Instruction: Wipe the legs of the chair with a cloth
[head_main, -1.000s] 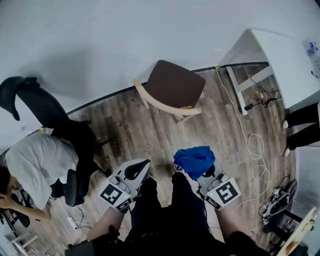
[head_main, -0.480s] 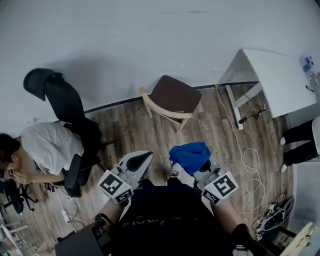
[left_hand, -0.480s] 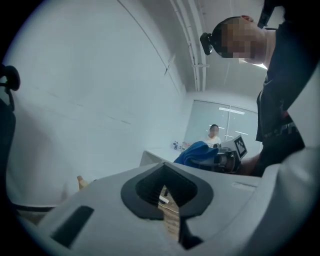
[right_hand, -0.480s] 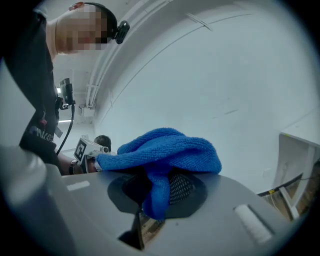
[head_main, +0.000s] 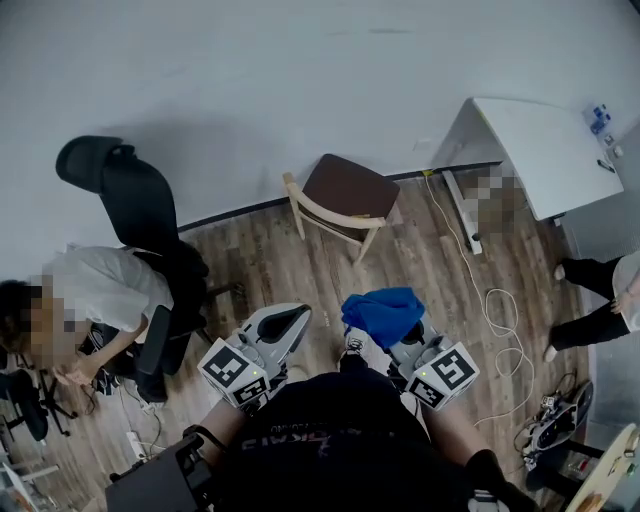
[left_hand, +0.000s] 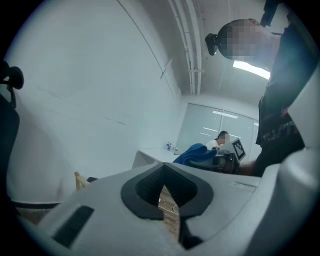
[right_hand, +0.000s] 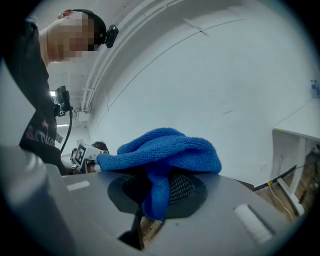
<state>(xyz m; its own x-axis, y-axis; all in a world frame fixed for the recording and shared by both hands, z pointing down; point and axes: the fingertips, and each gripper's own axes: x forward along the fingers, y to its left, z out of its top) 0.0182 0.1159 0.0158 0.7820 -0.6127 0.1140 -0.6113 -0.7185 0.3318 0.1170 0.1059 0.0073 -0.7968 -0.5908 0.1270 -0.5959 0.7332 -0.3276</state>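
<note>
— What is found altered against the earlier frames?
— Little since half a second ago. Against a second ago, the chair (head_main: 345, 192) is shown smaller in the head view. The blue cloth (head_main: 382, 312) has been kept on the right gripper (right_hand: 159, 194) throughout.

— Where is the chair placed relative to the grippers?
— It is stood on the wooden floor (head_main: 300, 270) at the foot of the wall (head_main: 300, 80). It lies well apart from both grippers, at about 12 o'clock from the right gripper and 1 o'clock from the left gripper (head_main: 288, 320). Its pale legs (head_main: 365, 245) are touched by neither the cloth nor a gripper.

— How are the jaws held?
— The right gripper's jaws are closed on the cloth. One fold is pinched between them and the rest is heaped over their tips. The left gripper's jaws are brought together at the tips with nothing held, and only a thin slit of floor is seen between them.
</note>
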